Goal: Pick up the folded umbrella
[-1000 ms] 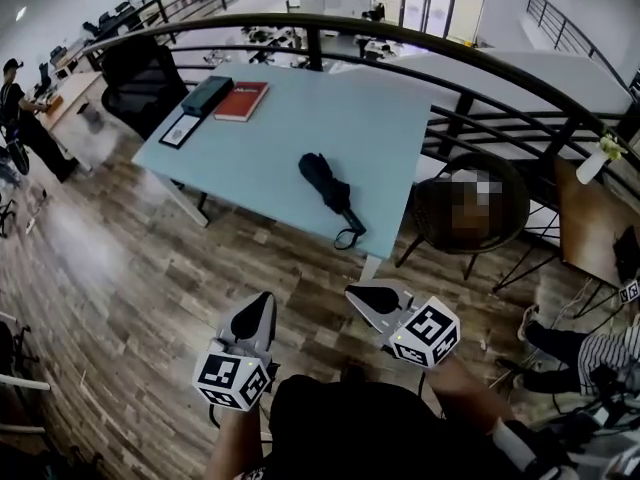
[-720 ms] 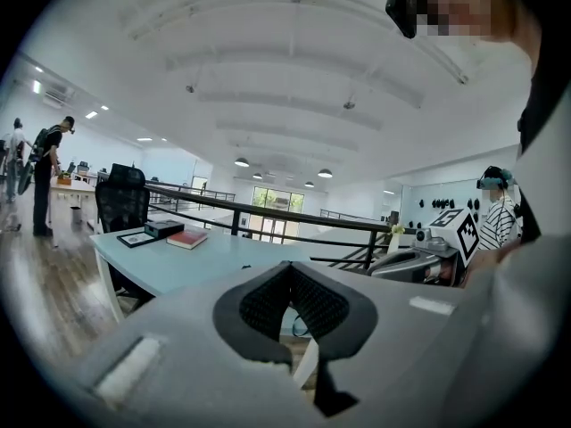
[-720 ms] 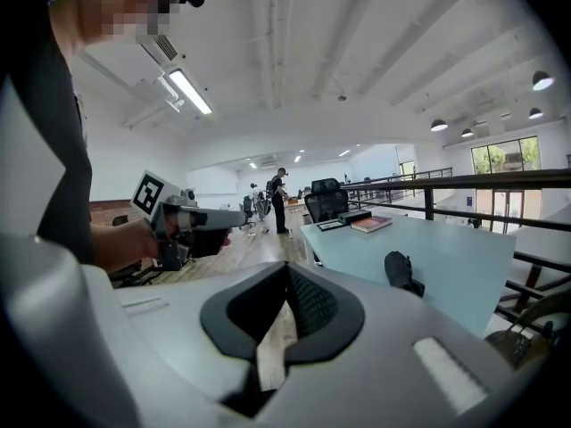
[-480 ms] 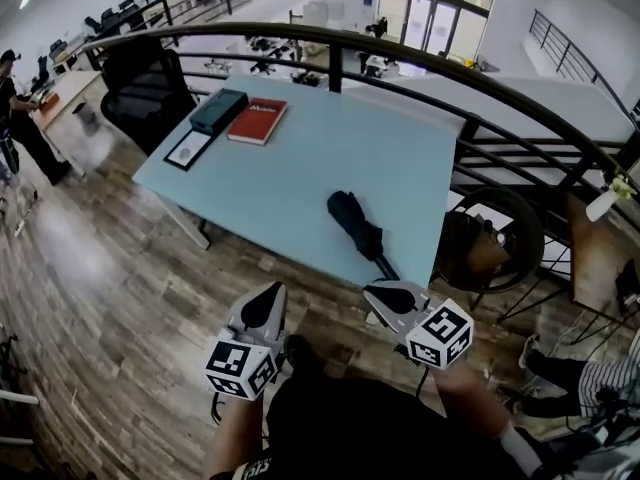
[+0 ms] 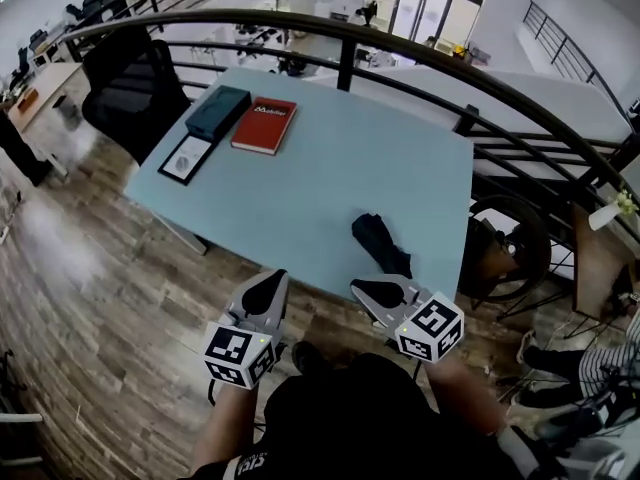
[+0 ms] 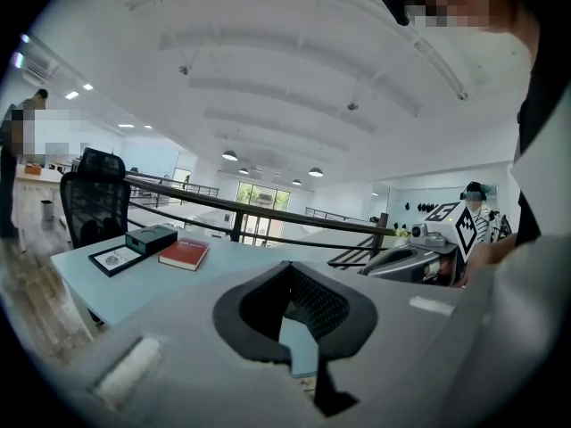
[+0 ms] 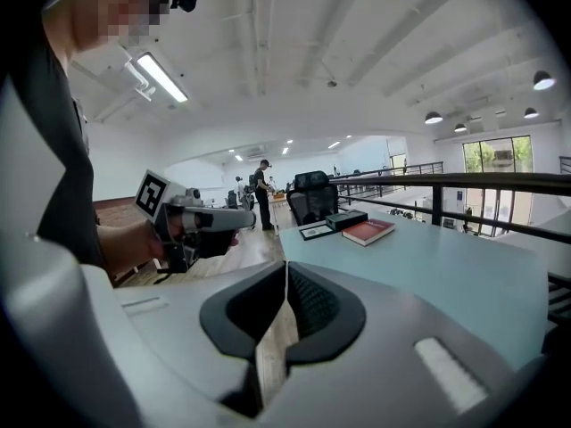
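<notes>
Reaching step: left gripper (image 5: 270,282) and right gripper (image 5: 366,290), jaws pressed together, hover near the folded umbrella (image 5: 379,241); next, jaws must spread.

The folded umbrella (image 5: 380,243) lay on the table (image 5: 340,168), close to the near edge on the right side. Far off at the back left of the table sat a book (image 5: 265,126), with a box (image 5: 218,111) just left of it and a picture frame (image 5: 187,158) in front of the box. A chair (image 5: 130,93) stood left of the table. A railing (image 5: 345,43) ran behind it. The left gripper (image 5: 270,282) and right gripper (image 5: 366,290) were side by side at the near edge, the right one just before the umbrella.
</notes>
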`<state>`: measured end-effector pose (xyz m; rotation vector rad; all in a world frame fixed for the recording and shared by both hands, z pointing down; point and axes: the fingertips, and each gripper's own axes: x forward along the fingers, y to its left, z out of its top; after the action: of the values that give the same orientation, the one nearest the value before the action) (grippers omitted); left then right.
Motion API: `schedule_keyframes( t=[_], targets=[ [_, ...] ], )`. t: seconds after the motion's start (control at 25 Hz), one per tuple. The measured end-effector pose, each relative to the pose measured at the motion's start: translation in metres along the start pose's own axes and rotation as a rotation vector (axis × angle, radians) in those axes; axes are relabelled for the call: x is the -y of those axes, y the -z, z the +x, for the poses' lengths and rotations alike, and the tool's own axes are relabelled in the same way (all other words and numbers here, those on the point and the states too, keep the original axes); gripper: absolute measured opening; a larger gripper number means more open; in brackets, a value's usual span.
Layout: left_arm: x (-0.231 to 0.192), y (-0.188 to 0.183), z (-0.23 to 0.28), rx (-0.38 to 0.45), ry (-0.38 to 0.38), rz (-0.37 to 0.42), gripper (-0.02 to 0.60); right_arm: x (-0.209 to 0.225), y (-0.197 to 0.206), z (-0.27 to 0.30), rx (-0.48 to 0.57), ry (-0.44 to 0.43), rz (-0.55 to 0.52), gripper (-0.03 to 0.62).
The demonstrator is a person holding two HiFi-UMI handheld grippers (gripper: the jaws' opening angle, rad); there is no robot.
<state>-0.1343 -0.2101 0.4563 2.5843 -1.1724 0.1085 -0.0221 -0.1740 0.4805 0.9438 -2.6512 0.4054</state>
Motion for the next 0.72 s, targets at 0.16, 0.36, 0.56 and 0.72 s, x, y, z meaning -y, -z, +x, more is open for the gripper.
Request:
schedule_keyframes(
  t=[0.16, 0.36, 0.56, 0.72],
  targets=[
    [-0.015, 0.002, 0.026, -0.028, 0.034, -0.012, 0.003, 0.024, 0.011, 0.009, -0.053, 0.031, 0.037, 0.018],
    [-0.019, 0.007, 0.056, -0.062, 0.063, -0.031, 0.003, 0.068, 0.022, 0.005, -0.093, 0.106, 0.062, 0.059],
    [-0.015, 0.010, 0.094, -0.096, 0.066, -0.041, 0.003, 0.122, 0.036, -0.001, -0.141, 0.146, 0.071, 0.120],
    [-0.011, 0.015, 0.120, -0.127, 0.057, -0.047, 0.003, 0.154, 0.061, 0.002, -0.190, 0.150, 0.116, 0.175]
  ],
)
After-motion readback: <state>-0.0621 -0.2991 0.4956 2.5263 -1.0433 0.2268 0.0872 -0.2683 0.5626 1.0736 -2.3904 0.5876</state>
